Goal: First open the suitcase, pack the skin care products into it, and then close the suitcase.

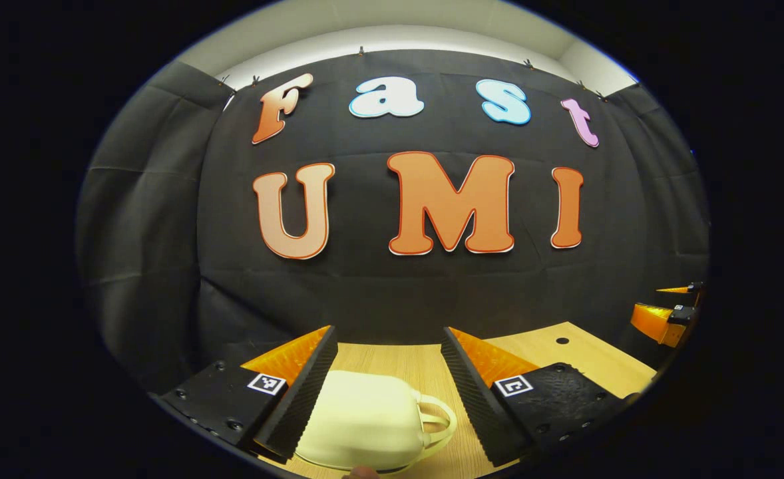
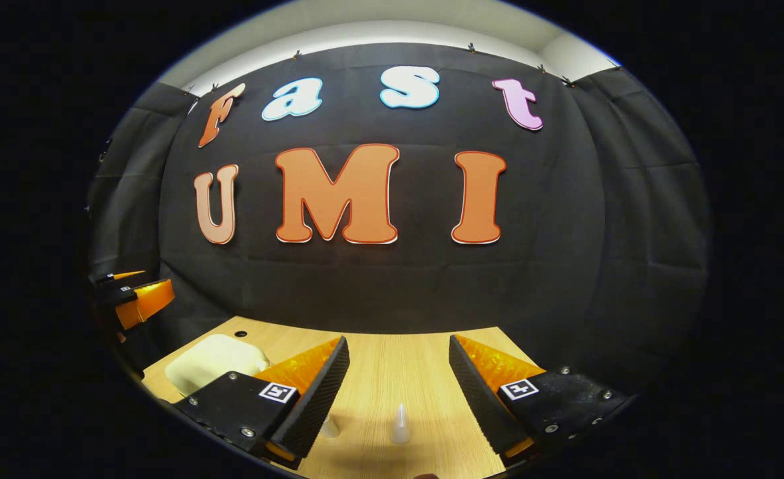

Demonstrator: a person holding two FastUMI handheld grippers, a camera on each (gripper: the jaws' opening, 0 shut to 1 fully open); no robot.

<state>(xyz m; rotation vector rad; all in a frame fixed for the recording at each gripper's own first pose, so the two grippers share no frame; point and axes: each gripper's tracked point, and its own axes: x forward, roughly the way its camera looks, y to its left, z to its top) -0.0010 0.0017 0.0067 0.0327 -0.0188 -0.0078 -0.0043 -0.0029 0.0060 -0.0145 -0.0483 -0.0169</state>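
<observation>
Left gripper view: the left hand-held gripper [image 1: 389, 372] sat at the bottom of the frame, its two fingers [image 1: 305, 392] spread wide and grasping nothing. Between and below them, at lower centre, lay the cream suitcase [image 1: 362, 419], closed, flat on the light wooden surface [image 1: 392, 359]. Its looped handle [image 1: 440, 419] pointed toward the right side of the frame. The left finger overlapped the case's left edge in the picture; whether it touched could not be told. A small dark hole [image 1: 562, 340] marked the surface at lower right. At the far right edge, mid-height, the right hand-held gripper [image 1: 665, 313] showed small, raised above the surface against the black cloth wall [image 1: 365, 286].

Right gripper view: the right hand-held gripper [image 2: 398, 379] held the bottom of the frame, jaws released and wide apart, nothing between the pads. Below the gap, at lower centre, a small pale bottle with a pointed cap [image 2: 400, 424] stood upright on the surface [image 2: 392, 359]. A second pale item [image 2: 329, 429] peeked out just beside the left finger, mostly hidden, too little seen to name. The suitcase [image 2: 209, 362] lay at lower left, partly covered by the gripper body, well apart from the bottle. The left hand-held gripper [image 2: 129, 293] showed at the far left edge, mid-height, above the suitcase.
</observation>
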